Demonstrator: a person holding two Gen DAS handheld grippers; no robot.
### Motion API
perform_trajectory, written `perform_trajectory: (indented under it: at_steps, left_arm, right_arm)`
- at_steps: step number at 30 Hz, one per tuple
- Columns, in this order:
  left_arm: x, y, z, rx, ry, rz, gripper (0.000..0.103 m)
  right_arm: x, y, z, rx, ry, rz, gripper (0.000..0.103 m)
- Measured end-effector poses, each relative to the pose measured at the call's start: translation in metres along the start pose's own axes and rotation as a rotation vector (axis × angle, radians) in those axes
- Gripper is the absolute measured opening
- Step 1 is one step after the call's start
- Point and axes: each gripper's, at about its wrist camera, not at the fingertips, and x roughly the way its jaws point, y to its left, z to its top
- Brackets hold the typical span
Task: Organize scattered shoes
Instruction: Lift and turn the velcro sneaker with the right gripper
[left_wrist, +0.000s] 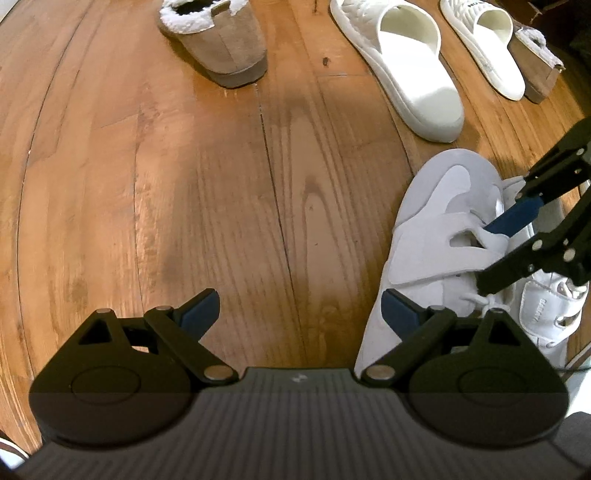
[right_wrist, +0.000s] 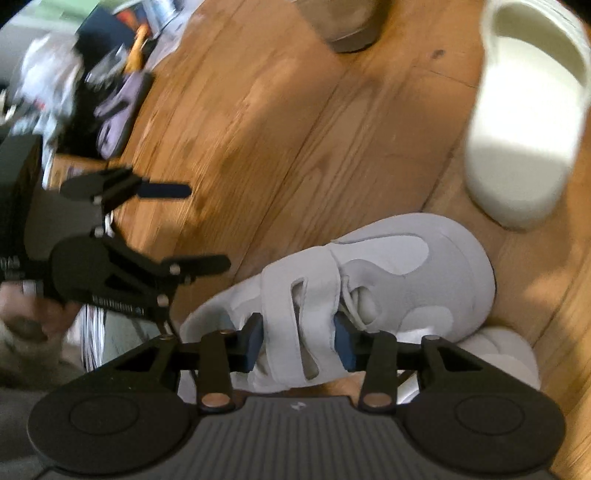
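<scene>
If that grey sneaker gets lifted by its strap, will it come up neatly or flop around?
Probably some flop. The right gripper has its fingers closed on the soft strap of the grey sneaker, so the strap may stretch and the toe could sag. It looks padded fabric, likely light. The flat sole should set down without rolling.

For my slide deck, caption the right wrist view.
Right gripper shut on the strap of a grey suede sneaker on the wooden floor, beside a white slide sandal.
</scene>
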Motion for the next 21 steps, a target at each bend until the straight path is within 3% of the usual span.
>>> perform_trajectory:
  at_steps: [2, 5, 10, 12, 15, 19, 21]
  left_arm:
    - [0.0, 0.0, -0.001, -0.002, 0.003, -0.005, 0.095]
    - [0.0, 0.001, -0.003, -0.004, 0.004, -0.012, 0.095]
    - [-0.009, 0.009, -0.004, -0.044, -0.025, -0.005, 0.095]
    - [-0.016, 0.014, -0.003, -0.07, -0.04, -0.014, 0.095]
    - [-0.038, 0.022, 0.003, -0.088, -0.082, -0.042, 0.095]
    - [-0.069, 0.026, 0.006, -0.105, -0.186, 0.005, 0.1]
    - [-0.072, 0.026, 0.006, -0.113, -0.191, 0.005, 0.1]
  right_arm:
    - [0.004, 0.001, 0.003, -0.033, 0.016, -0.004, 0.044]
    - [0.009, -0.004, 0.002, 0.023, -0.026, 0.033, 0.043]
    - [0.005, -0.022, -0.026, 0.275, -0.192, 0.184, 0.034]
    - [-0.002, -0.031, -0.041, 0.397, -0.295, 0.289, 0.03]
    - [-0.005, -0.048, -0.053, 0.535, -0.402, 0.464, 0.008]
    - [-0.015, -0.053, -0.067, 0.591, -0.548, 0.555, 0.008]
    - [-0.019, -0.055, -0.074, 0.613, -0.599, 0.581, 0.008]
